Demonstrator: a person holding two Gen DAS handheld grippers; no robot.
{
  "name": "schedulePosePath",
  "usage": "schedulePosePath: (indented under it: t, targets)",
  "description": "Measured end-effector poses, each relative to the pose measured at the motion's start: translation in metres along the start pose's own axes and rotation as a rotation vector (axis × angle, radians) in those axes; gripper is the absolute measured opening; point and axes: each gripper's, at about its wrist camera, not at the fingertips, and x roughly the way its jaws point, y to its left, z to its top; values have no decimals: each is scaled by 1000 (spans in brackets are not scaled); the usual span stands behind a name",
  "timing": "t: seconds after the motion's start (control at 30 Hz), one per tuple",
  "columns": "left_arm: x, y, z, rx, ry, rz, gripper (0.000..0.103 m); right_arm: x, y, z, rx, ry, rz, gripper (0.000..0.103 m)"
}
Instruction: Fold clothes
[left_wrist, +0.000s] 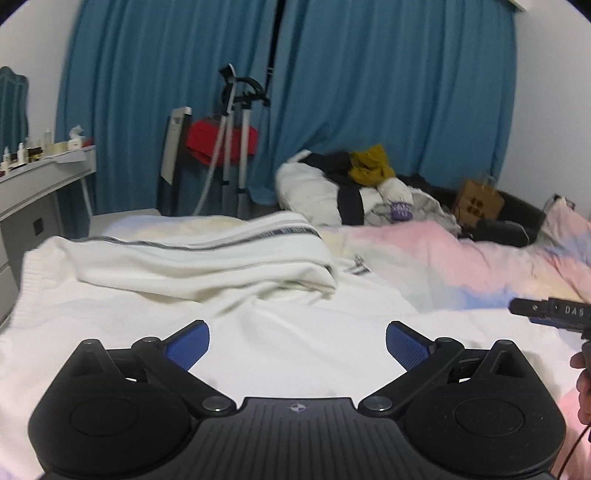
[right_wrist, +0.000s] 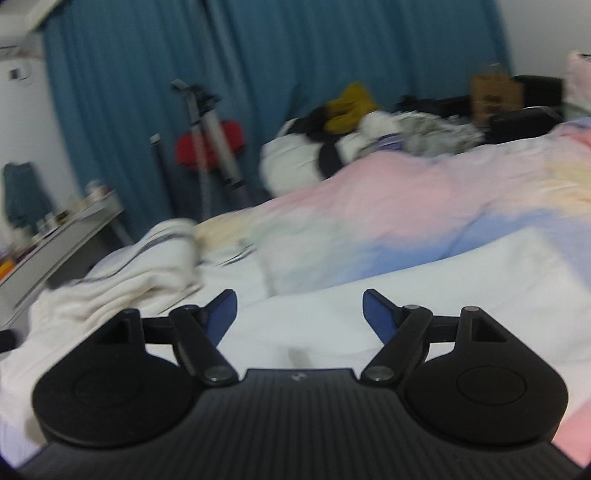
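Left gripper (left_wrist: 297, 341) above white sweater (left_wrist: 258, 332), jaws spread wide, gripping nothing. Right gripper (right_wrist: 299, 314) likewise wide open and empty over same soft knit. Sweater spread across pastel duvet (left_wrist: 443, 258), ribbed, its dark-striped hem (left_wrist: 207, 243) folded over in rumpled band. Beyond: heaped clothes pile (left_wrist: 354, 184), brown paper bag (left_wrist: 478, 203), steamer stand (left_wrist: 232, 147), teal curtains (left_wrist: 369, 92), grey dresser (left_wrist: 37, 192) at left.
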Motion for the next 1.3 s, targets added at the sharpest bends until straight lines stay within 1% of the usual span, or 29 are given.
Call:
schedulePosePath:
  t: [0.07,0.17,0.23,0.3,0.33,0.43,0.57,0.6,0.63,0.67,0.7,0.73,0.77,0.8,0.83,1.0,1.1,1.2,1.3]
  targets:
    - [13,-2,-10,12,6,-2,103,9,5,-2,15,24,48,77]
    - [37,2,-22,31,33,-14,103,31,8,0,74,68,108,77]
    - [50,3,-29,63,29,-7,103,54,13,5,93,101,133,77]
    - [64,6,-33,78,41,-15,103,80,20,11,74,115,136,76]
    - [71,7,-35,85,46,-19,103,93,23,14,64,123,133,76]
    - [82,15,-37,57,56,-37,103,138,28,21,49,156,101,75]
    - [97,25,-40,19,69,-61,103,196,29,21,-9,228,35,72]
    - [101,27,-40,9,73,-67,103,208,30,20,-30,249,15,63]
    - [105,30,-41,0,76,-73,103,219,31,18,-51,268,-3,58]
    - [109,32,-42,-10,79,-79,103,224,32,16,-60,273,-1,52]
    - [113,35,-42,-19,82,-85,103,224,36,16,-78,272,8,38]
    - [116,37,-43,-29,86,-91,103,223,40,16,-95,271,16,30]
    - [120,39,-43,-38,89,-97,103,223,44,16,-114,269,23,17]
    - [120,39,-43,-42,90,-96,103,219,51,15,-156,262,15,13]
    - [119,39,-42,-45,91,-96,103,215,55,17,-192,253,10,12]
    - [106,38,-41,-43,65,-84,103,183,53,48,-152,158,8,10]
    - [102,34,-41,-27,53,-85,103,163,54,72,-195,98,-28,10]
    - [100,31,-41,-7,48,-79,103,148,46,100,-215,50,-85,10]
    - [100,30,-42,-1,46,-90,103,139,31,128,-249,12,-198,10]
